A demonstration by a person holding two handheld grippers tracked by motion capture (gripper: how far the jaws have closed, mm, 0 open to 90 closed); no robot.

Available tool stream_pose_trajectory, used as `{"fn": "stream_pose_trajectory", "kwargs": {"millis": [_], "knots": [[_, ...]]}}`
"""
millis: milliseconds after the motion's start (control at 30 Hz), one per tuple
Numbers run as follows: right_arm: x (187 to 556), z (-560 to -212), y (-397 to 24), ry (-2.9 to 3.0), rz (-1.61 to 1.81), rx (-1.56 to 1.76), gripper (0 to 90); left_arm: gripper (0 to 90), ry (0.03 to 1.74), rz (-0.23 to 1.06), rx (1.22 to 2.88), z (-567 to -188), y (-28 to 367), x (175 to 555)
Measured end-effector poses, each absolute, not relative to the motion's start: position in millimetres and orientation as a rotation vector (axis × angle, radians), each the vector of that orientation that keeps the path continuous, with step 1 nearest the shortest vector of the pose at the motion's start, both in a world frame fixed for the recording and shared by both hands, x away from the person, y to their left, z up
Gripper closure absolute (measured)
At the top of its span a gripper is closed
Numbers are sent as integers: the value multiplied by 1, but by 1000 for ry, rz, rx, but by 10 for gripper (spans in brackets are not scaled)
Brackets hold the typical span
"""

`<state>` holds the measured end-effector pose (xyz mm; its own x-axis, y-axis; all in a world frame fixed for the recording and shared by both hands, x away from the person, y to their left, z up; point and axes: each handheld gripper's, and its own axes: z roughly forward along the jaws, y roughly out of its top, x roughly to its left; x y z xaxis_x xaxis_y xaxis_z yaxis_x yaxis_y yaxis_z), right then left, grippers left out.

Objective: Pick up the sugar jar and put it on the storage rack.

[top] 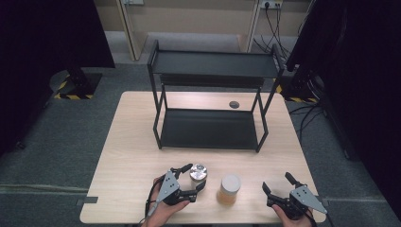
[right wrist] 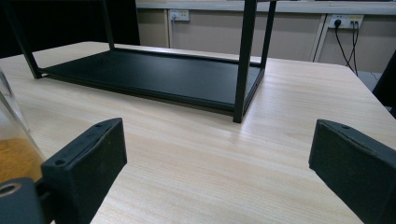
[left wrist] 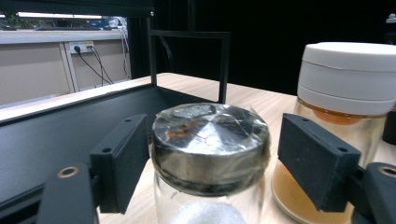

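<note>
A glass jar with a silver foil-wrapped lid (top: 198,171) (left wrist: 210,140) stands near the table's front edge. My left gripper (top: 196,176) (left wrist: 212,154) has its jaws around the lid. The left pad (left wrist: 126,158) sits against the lid, while a narrow gap shows before the other pad (left wrist: 317,163). Just to the right stands a second jar with a white lid and amber contents (top: 230,188) (left wrist: 345,79) (right wrist: 11,158). My right gripper (top: 276,181) (right wrist: 215,154) rests open at the front right, with only bare tabletop between its jaws.
A black two-level metal rack (top: 210,127) (right wrist: 154,74) stands on the far half of the wooden table (top: 132,156). A small dark disc (top: 234,104) lies behind it. Black stands and cables flank the table on the floor.
</note>
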<state>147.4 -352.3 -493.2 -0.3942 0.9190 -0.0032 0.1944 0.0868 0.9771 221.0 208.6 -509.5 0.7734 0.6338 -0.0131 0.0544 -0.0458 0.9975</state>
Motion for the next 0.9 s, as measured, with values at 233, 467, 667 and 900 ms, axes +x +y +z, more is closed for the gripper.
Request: {"fn": "stream_pose_trajectory", "kwargs": {"millis": [233,467,667,900], "knots": [[147,-494,-353,1685,1362,1112,44,320,572,512,1572,-511,204,226],[147,-494,-353,1684,1366,1114,44,343,577,525,1580,-508,203,224],[147,-494,-354,1684,1367,1115,44,344,595,563,1551,-502,202,219],[147,-494,-353,1683,1366,1113,44,345,605,649,1509,-486,199,209]]}}
